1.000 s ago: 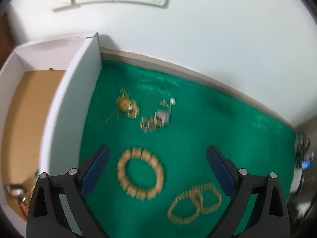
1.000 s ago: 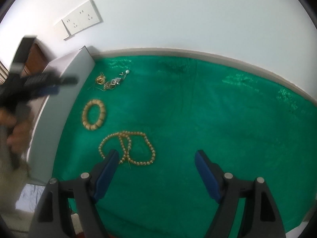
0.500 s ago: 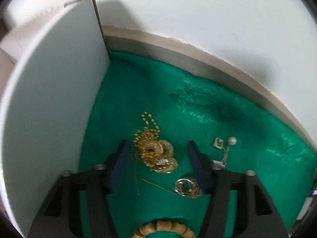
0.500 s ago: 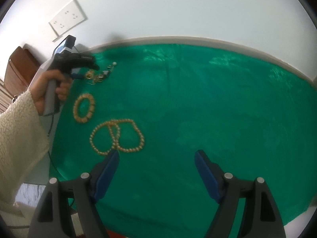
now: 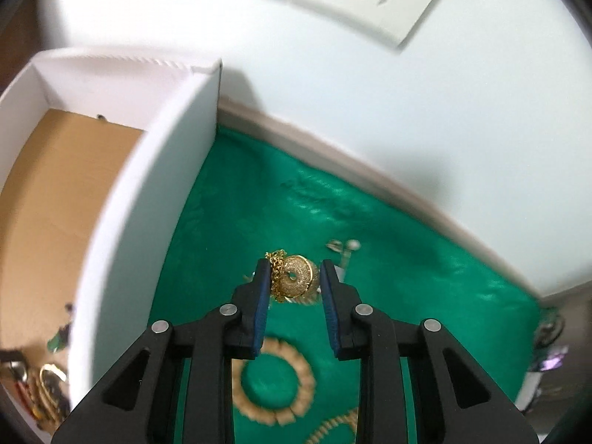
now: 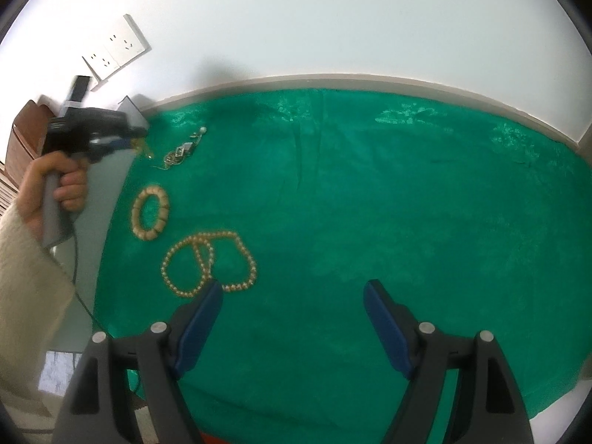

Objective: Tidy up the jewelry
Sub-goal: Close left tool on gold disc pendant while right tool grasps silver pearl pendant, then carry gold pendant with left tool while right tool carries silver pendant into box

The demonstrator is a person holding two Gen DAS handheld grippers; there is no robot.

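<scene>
The left gripper (image 5: pixel 292 277) has just been closing, and its blue pads now clamp a gold disc pendant (image 5: pixel 297 276) with its chain bunched against the left pad. The piece appears lifted clear of the green cloth (image 5: pixel 407 277), just beside the near wall of the white box (image 5: pixel 148 222), though blur in both views leaves its height above the cloth uncertain. The right gripper (image 6: pixel 294 305) hangs over the cloth well apart from the box, its fingers spread wide with nothing between them.

Progress, judged from the layout: early to middling. A few gold pieces (image 5: pixel 48 381) already lie on the brown floor of the box at its near corner. Left on the cloth are a small tangle of earrings (image 6: pixel 183 153) near the box wall, a chunky beaded bracelet (image 6: pixel 150 212) nearer the viewer than that tangle, and a looped pearl necklace (image 6: pixel 209 264) farther from the box, touching the right gripper's left fingertip in the picture. The pendant in hand is not yet over the box.

The left wrist view alone shows the box interior and the grip on the pendant. The right wrist view alone shows the person's hand (image 6: pixel 55 188) and cream sleeve (image 6: pixel 26 277) on the left tool, and the wide bare stretch of cloth away from the box.
</scene>
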